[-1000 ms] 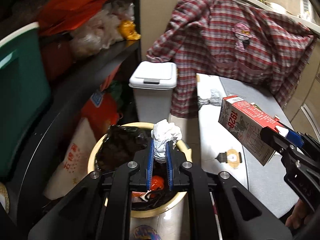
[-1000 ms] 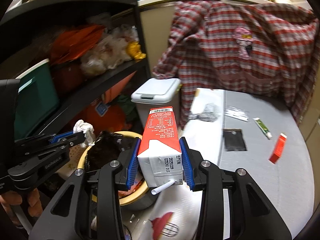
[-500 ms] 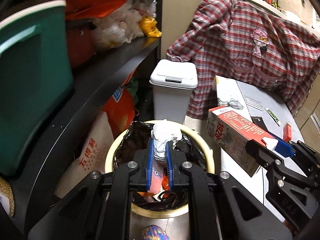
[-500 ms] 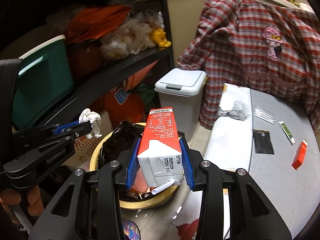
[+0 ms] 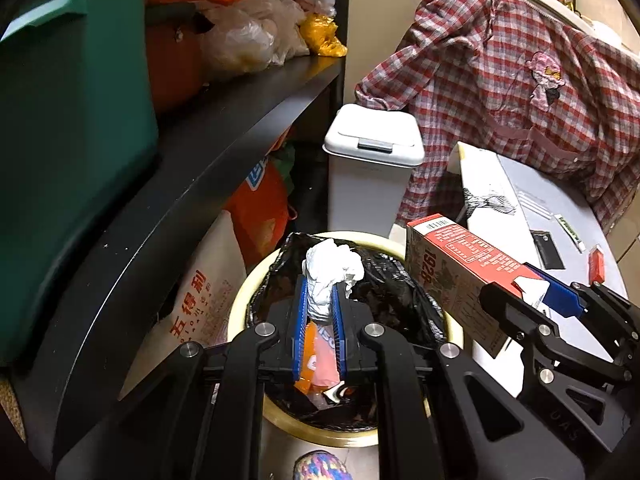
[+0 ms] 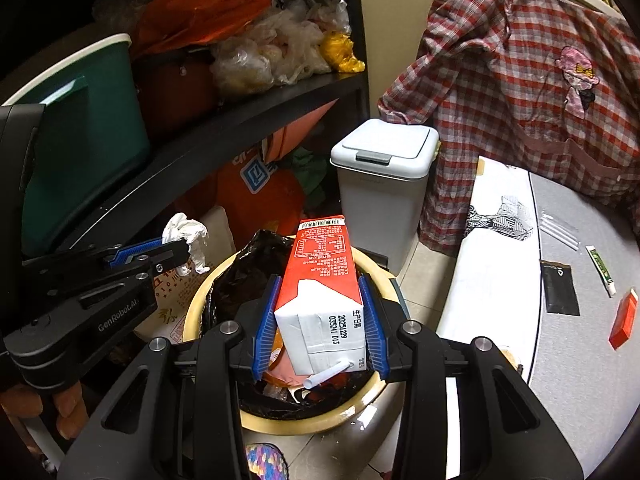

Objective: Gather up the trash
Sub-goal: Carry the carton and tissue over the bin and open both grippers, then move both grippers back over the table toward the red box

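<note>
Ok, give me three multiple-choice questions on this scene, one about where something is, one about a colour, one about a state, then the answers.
1. Where is the white lidded bin?
A. On the black shelf
B. On the floor behind the round bin
C. On the grey table

2. What colour is the round bin's rim?
A. Pale yellow
B. Blue
C. Green

3. What is the left gripper doing?
A. Hanging open and empty
B. Clamped on the carton
C. Clamped on a crumpled tissue

Answers:
1. B: it stands on the floor beyond the round bin, by the hanging plaid shirt.
2. A: a pale yellow ring shows around the black bag.
3. C: its blue pads pinch the tissue above the round bin, while the right gripper holds the carton.
</note>
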{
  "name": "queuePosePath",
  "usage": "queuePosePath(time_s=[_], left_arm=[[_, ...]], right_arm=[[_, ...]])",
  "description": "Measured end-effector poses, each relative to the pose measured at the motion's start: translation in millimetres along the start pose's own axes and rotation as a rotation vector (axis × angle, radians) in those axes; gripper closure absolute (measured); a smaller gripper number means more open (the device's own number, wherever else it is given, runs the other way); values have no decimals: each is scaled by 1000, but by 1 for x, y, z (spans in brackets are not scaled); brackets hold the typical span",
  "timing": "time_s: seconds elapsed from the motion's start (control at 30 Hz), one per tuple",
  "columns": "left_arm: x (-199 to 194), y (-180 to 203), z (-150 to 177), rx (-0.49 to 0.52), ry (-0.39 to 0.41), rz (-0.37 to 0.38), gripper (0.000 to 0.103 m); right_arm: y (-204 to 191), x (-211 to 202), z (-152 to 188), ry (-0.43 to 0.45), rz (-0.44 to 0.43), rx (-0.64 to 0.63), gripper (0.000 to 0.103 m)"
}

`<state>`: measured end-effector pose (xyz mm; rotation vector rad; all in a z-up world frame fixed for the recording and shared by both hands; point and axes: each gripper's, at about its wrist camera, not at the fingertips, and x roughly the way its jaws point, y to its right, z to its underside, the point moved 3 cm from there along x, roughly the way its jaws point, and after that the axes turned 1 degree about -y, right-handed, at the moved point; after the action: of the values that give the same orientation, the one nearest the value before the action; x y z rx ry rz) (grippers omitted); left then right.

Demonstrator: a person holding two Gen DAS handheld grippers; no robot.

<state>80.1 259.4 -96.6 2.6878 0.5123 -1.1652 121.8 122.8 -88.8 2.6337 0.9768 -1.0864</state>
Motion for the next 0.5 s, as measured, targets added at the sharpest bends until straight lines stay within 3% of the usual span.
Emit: queuePosePath(time_s=[0.13,0.17,0.2,0.23,0.3,0.5], left_arm=[[7,-5,0,-8,-13,-41,87],[8,-6,-1,-9,-11,-55,68],[9,-8,-1,-11,-11,-92,35],[8,-10,-2,-18,-2,-114,26],[2,-13,-5,-25,36,-150,20],[4,-8,-6,-1,21,-155,17]], right_arm=[[-1,10,-2,-9,-10,9,63],[-1,11,-3,-11,-13,10,61],[-1,13,-4,-13,-18,15,56],[-1,15,-4,-18,-21,19,42],[2,14,-5,-5,-4,29,36],[10,13,-5,-10,14,52,35]])
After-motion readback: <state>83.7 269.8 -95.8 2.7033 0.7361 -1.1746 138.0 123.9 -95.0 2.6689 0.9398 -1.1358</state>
